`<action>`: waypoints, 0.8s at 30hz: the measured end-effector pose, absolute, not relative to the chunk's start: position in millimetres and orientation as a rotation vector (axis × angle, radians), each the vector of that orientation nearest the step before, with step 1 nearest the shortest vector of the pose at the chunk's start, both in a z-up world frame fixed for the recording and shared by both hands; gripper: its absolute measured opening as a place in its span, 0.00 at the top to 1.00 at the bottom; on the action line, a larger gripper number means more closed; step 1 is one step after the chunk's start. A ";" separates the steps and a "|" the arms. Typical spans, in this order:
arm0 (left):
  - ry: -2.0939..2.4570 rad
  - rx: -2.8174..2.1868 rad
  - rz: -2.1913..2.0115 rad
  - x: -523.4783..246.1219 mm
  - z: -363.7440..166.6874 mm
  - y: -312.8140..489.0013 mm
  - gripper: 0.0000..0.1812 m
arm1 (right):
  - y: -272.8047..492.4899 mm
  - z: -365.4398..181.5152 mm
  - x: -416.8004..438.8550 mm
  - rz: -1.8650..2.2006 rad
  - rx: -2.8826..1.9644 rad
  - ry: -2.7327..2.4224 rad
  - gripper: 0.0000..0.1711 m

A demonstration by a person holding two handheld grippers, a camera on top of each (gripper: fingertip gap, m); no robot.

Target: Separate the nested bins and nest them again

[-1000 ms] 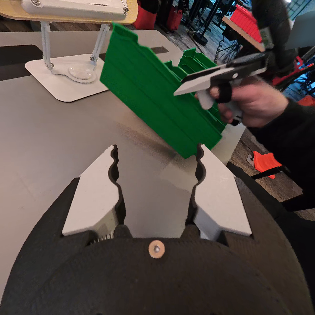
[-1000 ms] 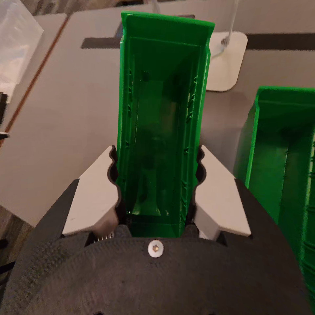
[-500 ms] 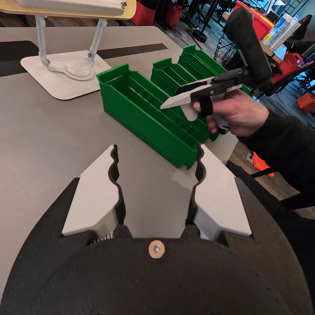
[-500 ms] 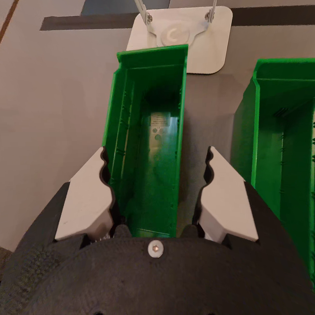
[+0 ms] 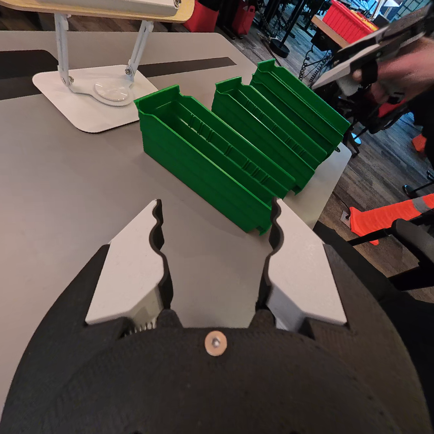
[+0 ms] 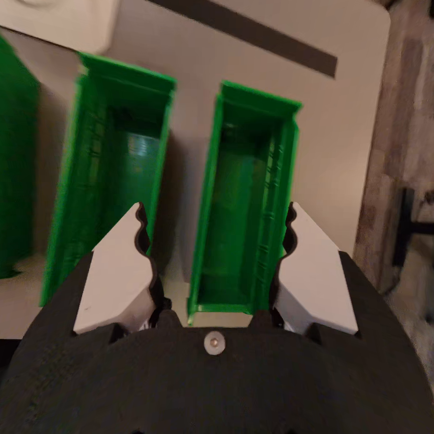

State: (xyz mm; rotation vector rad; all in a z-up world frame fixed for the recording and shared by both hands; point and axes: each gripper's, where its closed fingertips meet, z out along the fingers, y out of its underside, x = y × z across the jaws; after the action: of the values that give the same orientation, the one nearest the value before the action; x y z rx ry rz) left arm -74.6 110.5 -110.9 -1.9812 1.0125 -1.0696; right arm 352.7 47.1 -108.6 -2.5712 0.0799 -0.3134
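Three long green bins stand side by side on the grey table (image 5: 58, 187). In the left wrist view they are the near bin (image 5: 204, 162), the middle bin (image 5: 265, 133) and the far bin (image 5: 303, 103). My left gripper (image 5: 216, 200) is open and empty, low over the table just short of the near bin's end. My right gripper (image 6: 215, 204) is open and empty above the right-hand bin (image 6: 244, 199); the middle bin (image 6: 112, 164) and the left bin (image 6: 16, 164) lie beside it. This view is blurred. The right gripper (image 5: 338, 70) also shows in a hand at the upper right.
A white stand base (image 5: 89, 103) with two legs sits behind the bins under a wooden board (image 5: 94, 7). A black stripe (image 5: 187, 65) crosses the table. The table's right edge (image 6: 375, 117) runs close to the right-hand bin. Orange things (image 5: 387, 218) lie on the floor.
The right gripper set its bin down beside the other two, opened, and swung up and right over the far bin. The left gripper stayed open in place.
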 end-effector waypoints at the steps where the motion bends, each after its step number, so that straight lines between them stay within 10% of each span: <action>1: 1.019 -1.985 -1.069 -72.9 -112.5 109.4 0.50 | 38.2 -116.6 371.1 -0.322 -2.599 0.114 0.31; 24: 1.041 -2.056 -1.043 -67.8 -138.9 109.3 0.50 | 20.3 -162.1 401.1 -0.087 -2.691 0.182 0.47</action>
State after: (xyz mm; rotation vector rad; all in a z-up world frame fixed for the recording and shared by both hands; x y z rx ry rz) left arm -67.8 109.3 -138.9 -2.0558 1.0408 -1.0426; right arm 401.1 20.3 -162.1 -2.6915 0.1818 -0.0870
